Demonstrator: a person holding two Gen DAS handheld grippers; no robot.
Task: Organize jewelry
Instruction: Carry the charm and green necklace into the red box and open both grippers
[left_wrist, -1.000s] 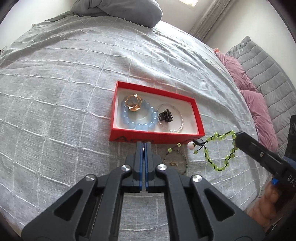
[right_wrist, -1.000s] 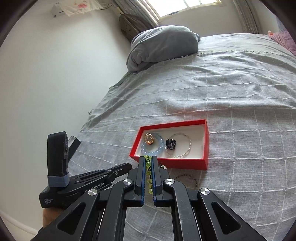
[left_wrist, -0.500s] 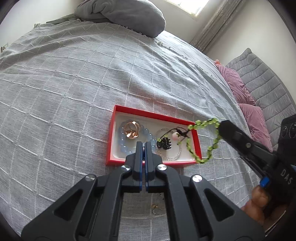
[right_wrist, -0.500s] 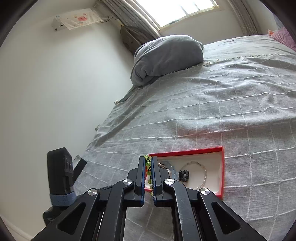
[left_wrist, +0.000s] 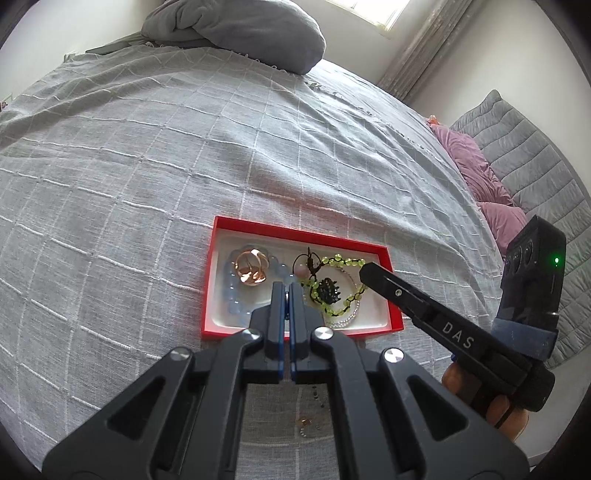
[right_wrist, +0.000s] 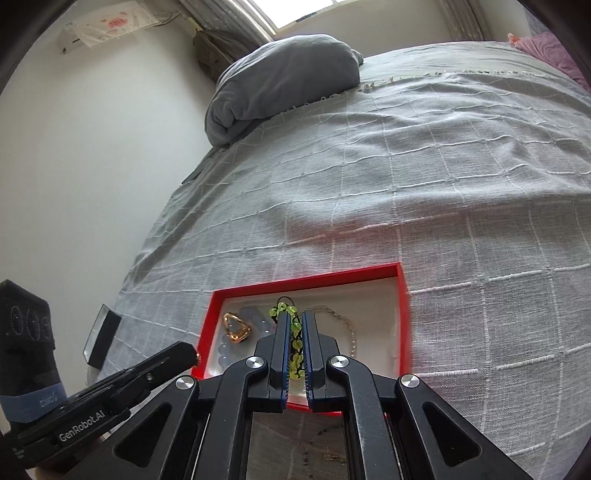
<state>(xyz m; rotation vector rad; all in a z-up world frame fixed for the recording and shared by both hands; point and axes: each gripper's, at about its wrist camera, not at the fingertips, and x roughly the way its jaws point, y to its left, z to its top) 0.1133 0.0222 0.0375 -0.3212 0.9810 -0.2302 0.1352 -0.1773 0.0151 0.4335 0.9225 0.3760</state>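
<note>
Nearest, on the bed (left_wrist: 147, 166) just short of the red tray (left_wrist: 207, 291): a small gold piece (left_wrist: 305, 421) and a few loose dark beads (left_wrist: 316, 394), not yet boxed; likely the remaining work.

Left hand-held gripper (left_wrist: 287, 291): jaws together, nothing seen between them, hovering at the tray's near wall.

Right hand-held gripper (right_wrist: 294, 332): clamped on the green bead bracelet (left_wrist: 332, 286), which hangs mostly down inside the tray, draped over the dark hair claw (left_wrist: 328, 290) and the silver chain (right_wrist: 349, 328). Release not yet made.

Already in tray: blue bead bracelet (left_wrist: 231, 291), gold ring piece (left_wrist: 251, 267).

Room: tray's far right corner bare. Beyond the tray, open bedspread up to the grey pillow (right_wrist: 280, 85); bed edge near on left.
</note>
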